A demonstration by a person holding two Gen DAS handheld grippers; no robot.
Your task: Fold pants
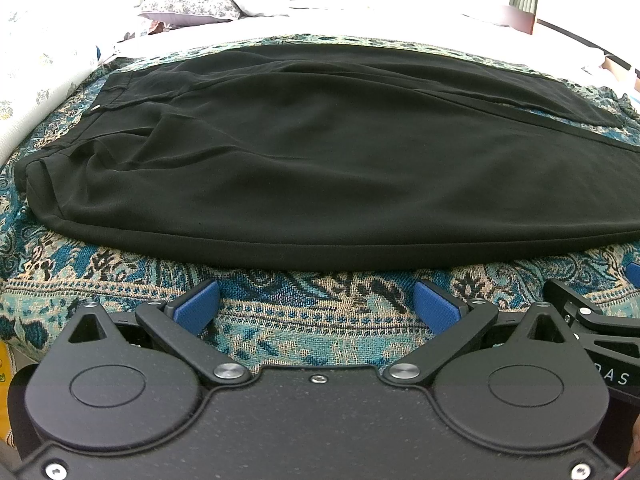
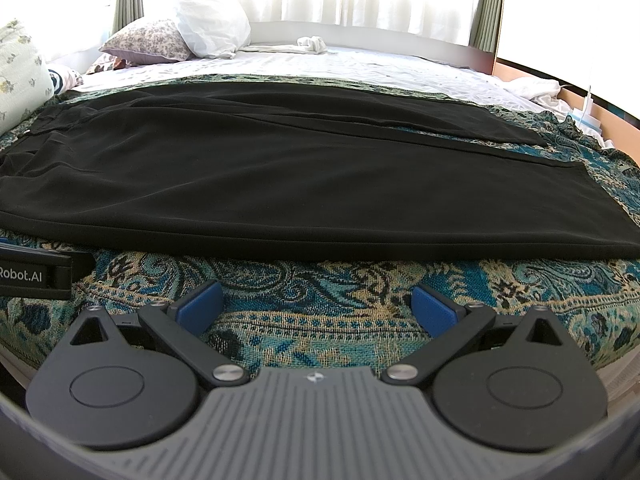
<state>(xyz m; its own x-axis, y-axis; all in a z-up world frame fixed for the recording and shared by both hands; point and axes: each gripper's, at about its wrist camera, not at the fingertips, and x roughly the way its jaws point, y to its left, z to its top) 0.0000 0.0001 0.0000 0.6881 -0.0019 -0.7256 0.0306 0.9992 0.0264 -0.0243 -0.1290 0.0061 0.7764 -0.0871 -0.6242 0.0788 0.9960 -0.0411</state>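
Black pants point(image 1: 320, 160) lie flat on a blue patterned blanket point(image 1: 312, 316) on a bed, waistband to the left and both legs running right. They also show in the right wrist view point(image 2: 280, 176). My left gripper point(image 1: 318, 306) is open and empty, just short of the near edge of the pants. My right gripper point(image 2: 318, 308) is open and empty, also just short of the near leg's edge. The right gripper's body shows at the right of the left wrist view point(image 1: 592, 320); the left gripper's body shows at the left of the right wrist view point(image 2: 36, 272).
Pillows point(image 2: 176, 36) lie at the far left of the bed on a white sheet point(image 2: 360, 64). A rolled white cloth point(image 2: 312, 44) sits near the wooden bed frame point(image 2: 520, 66). Curtains hang behind.
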